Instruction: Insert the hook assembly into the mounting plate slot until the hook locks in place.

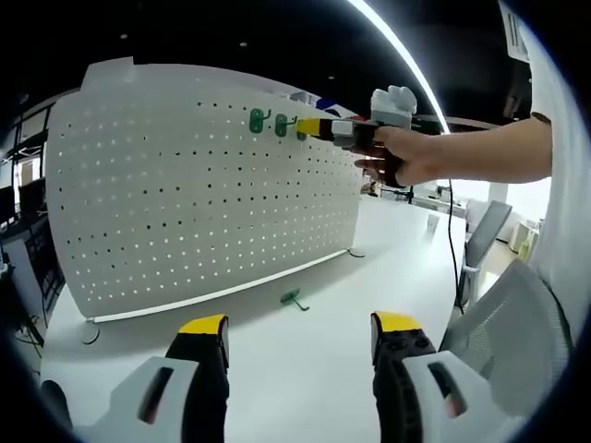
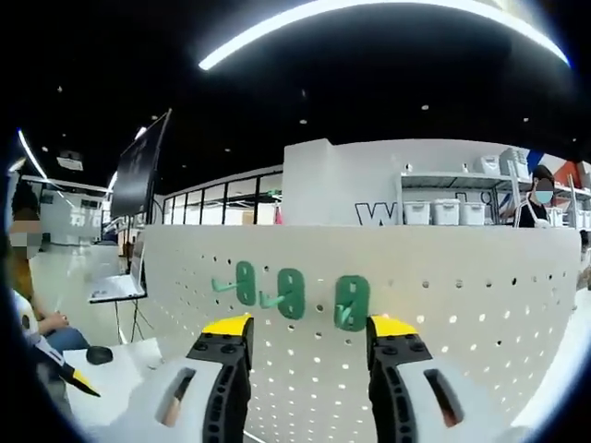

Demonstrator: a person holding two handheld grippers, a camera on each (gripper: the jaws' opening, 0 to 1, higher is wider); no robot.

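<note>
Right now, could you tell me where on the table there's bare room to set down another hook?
The white table is bare between the pegboard's lower edge and the left gripper, except for one loose green hook lying near the board. The stretch beyond the board's right end is open too. It is crowded at the board's top row, where the right gripper meets three mounted hooks.
</note>
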